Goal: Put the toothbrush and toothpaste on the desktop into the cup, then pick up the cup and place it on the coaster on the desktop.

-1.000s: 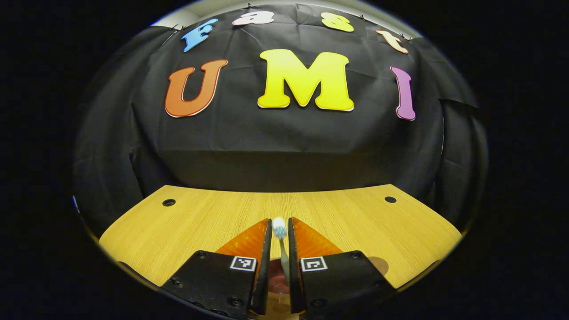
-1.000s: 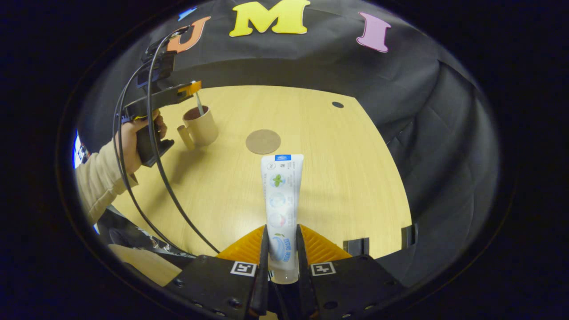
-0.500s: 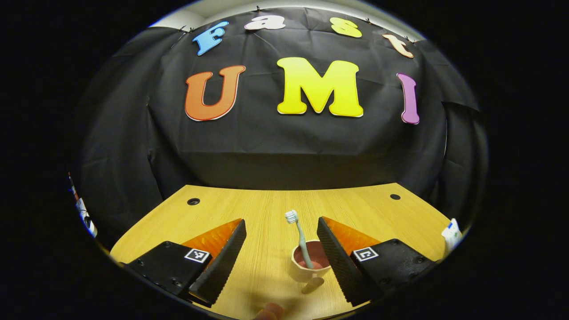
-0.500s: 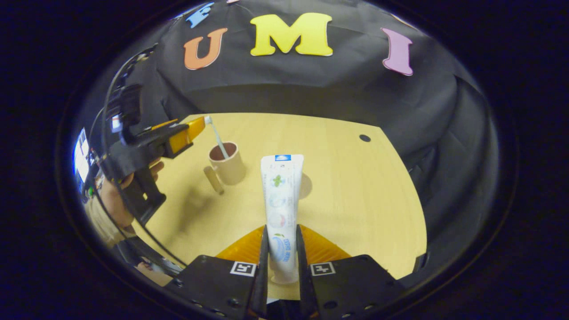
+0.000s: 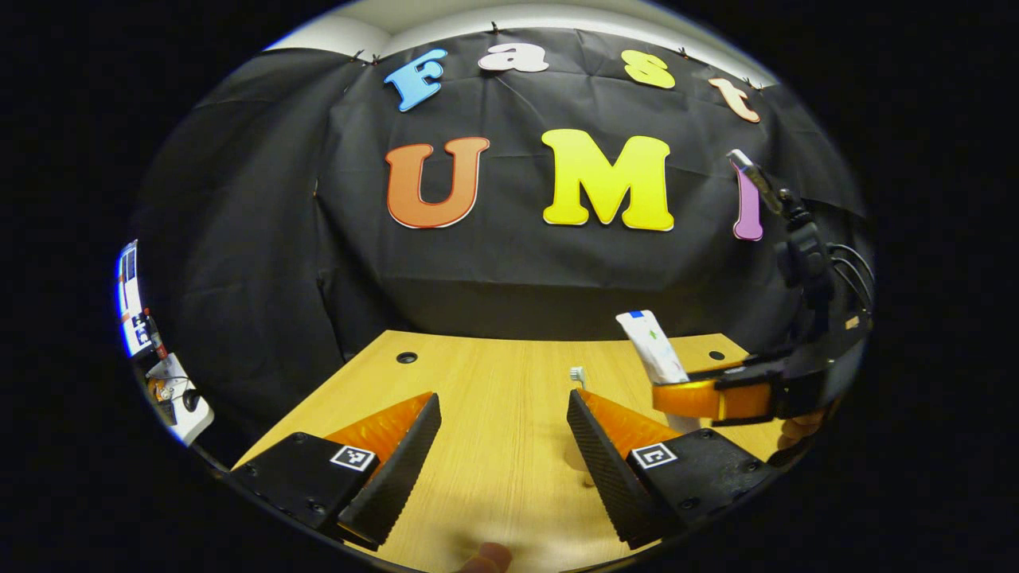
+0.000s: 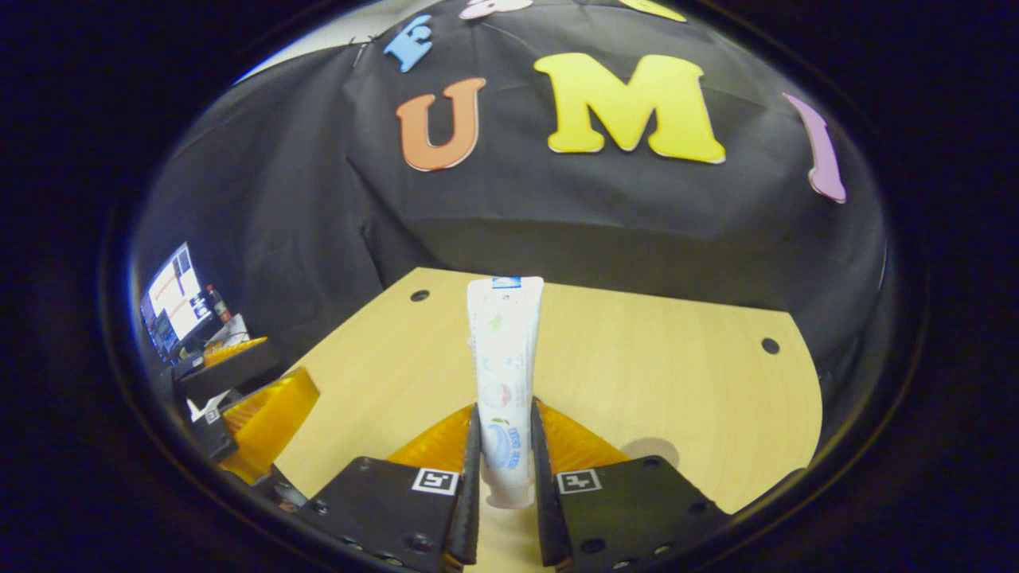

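- Left gripper [image 5: 503, 446], bottom centre of the left gripper view: you're holding the jaws spread wide with nothing between them, just bare desktop [image 5: 493, 477].
- Right gripper [image 6: 503, 485], bottom centre of the right gripper view: you're pinching the toothpaste [image 6: 503, 374] low on the tube, cap end down by the jaws, flat end pointing up and away.
- Just past the left gripper's right finger, a toothbrush [image 5: 577, 374] head is poking up; the cup is hidden behind that finger, so I judge the brush is sitting in it, can't confirm.
- Right of frame in the left gripper view, the other gripper is carrying the tube in at a tilt, near the brush head.
- Brown patch at lower right of the right gripper view is probably the coaster [image 6: 646, 452], partly hidden.
- Progress: toothbrush likely done; toothpaste into cup, then cup onto coaster, are left.
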Demonstrator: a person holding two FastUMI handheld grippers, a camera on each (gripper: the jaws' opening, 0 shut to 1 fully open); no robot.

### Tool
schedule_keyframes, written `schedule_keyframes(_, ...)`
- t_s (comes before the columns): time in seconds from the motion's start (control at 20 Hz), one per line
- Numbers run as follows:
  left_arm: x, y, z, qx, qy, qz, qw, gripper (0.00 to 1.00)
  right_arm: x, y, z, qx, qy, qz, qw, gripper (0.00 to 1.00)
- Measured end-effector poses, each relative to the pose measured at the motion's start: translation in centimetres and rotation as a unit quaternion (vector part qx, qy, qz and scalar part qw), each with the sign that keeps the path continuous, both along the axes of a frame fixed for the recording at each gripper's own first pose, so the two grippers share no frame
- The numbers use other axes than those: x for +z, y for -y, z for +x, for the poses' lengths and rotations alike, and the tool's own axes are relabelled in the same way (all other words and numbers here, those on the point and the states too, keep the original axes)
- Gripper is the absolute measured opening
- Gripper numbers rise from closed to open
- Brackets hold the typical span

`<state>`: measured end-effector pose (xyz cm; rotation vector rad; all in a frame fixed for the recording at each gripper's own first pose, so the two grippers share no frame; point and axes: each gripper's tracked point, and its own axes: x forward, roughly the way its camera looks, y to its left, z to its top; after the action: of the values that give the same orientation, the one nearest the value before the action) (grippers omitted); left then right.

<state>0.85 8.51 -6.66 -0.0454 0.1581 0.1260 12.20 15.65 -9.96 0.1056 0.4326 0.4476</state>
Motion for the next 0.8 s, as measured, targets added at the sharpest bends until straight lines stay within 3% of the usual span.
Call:
schedule_keyframes(0.25,-2.2,-0.6,-2.3,0.026,-0.051,0.002,0.998,1.00,-2.5,-4.1,3.6,0.054,0.049,-0.038,0.997,0.30)
schedule_keyframes(0.5,-2.3,-0.6,-3.7,0.065,-0.068,-0.002,0.996,1.00,-3.7,-4.0,5.8,0.060,0.048,-0.025,0.997,0.35)
schedule_keyframes(0.6,-2.7,-0.2,-3.8,0.073,-0.077,-0.001,0.994,1.00,-3.8,-4.2,5.5,0.070,0.043,-0.017,0.997,0.39)
schedule_keyframes(0.8,-2.8,1.7,-2.9,0.064,-0.086,-0.010,0.994,1.00,-2.9,-2.9,3.9,0.079,0.050,-0.010,0.996,0.37)
